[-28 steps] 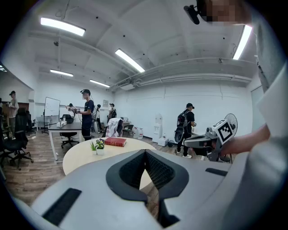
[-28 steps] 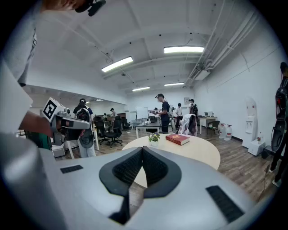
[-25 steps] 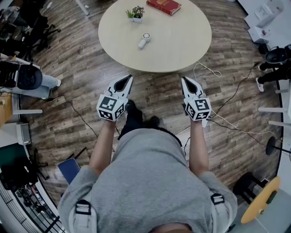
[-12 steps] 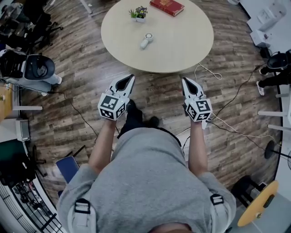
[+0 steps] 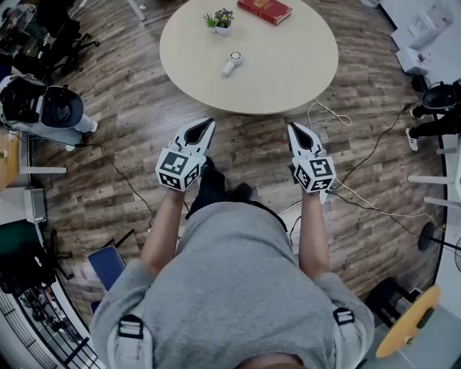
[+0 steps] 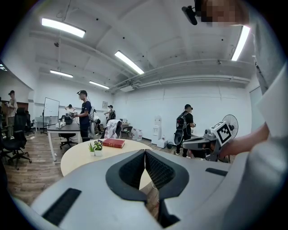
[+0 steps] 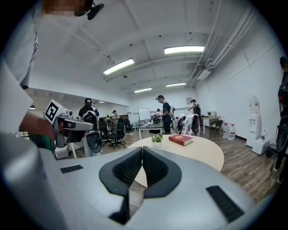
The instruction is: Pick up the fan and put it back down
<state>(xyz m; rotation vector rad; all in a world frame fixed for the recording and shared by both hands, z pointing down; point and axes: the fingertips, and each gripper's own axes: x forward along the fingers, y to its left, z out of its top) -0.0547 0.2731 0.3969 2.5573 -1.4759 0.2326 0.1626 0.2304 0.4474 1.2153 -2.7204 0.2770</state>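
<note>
A small white hand fan [image 5: 230, 63] lies near the middle of the round beige table [image 5: 288, 72]. Both grippers hover over the wooden floor short of the table's near edge, well apart from the fan. My left gripper [image 5: 209, 122] is shut with nothing between its pads, its tips pointing at the table. My right gripper [image 5: 291, 126] is shut too and holds nothing. In the left gripper view the jaws [image 6: 145, 152] meet in front of the table [image 6: 76, 157]; in the right gripper view the closed jaws [image 7: 142, 149] hide the fan.
A red book [image 5: 264, 10] and a small potted plant [image 5: 220, 20] sit at the table's far side. Cables [image 5: 360, 194] trail over the floor at right. Office chairs [image 5: 43, 108] stand at left. Several people stand in the room's background [image 6: 85, 119].
The head view has shifted slightly, so the table sits a little further right in the picture. Both grippers keep their places and stay shut.
</note>
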